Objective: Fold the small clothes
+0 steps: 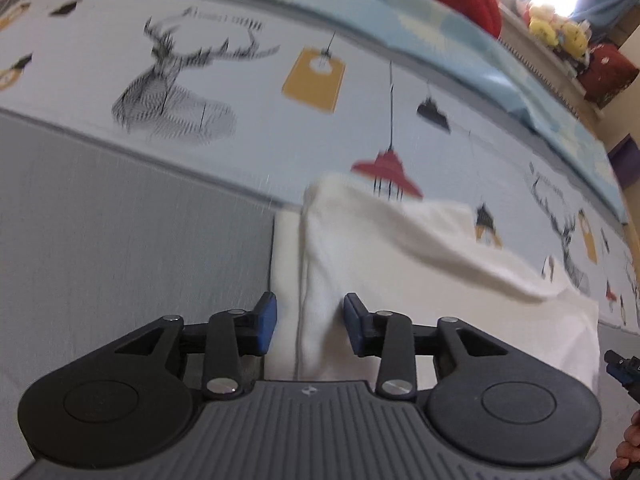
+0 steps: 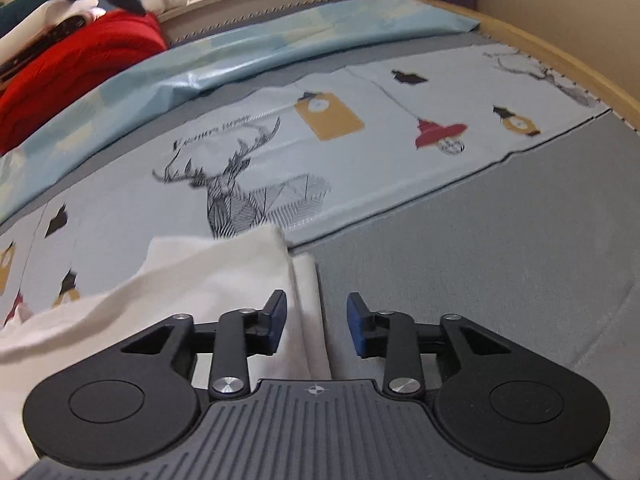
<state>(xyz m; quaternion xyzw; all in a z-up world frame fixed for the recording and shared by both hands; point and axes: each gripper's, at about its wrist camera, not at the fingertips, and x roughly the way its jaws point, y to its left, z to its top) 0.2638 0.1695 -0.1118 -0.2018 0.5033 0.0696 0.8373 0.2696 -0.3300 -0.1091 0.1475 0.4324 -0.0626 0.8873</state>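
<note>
**Spotter:** Left gripper has its jaws parted, nothing pinched. The white garment runs between the blue pads without either one pressing it. Your right gripper is the same: jaws apart, with the garment's folded edge between them and lying closer to the left pad.

**Operator:** So where does the garment sit for you?

**Spotter:** On the bedsheet, partly folded. In the left view it spreads from 6 o'clock out towards 3 o'clock, with a flap lying across it. In the right view it fills the 8 o'clock side, and its edge stops where the grey part of the sheet begins.

**Operator:** What could spoil the fold?

**Spotter:** I'd guess three things. Close on one layer only and the under layer stays behind when you lift, so the fold opens. Your two grippers straddle opposite edges, so if one bites further in than the other, the fold will come out skewed. The printed sheet is thin and right underneath, so a deep grab could catch it and drag it along. Both views are blurred at the edges, so I can't tell how many layers lie between your pads.
</note>
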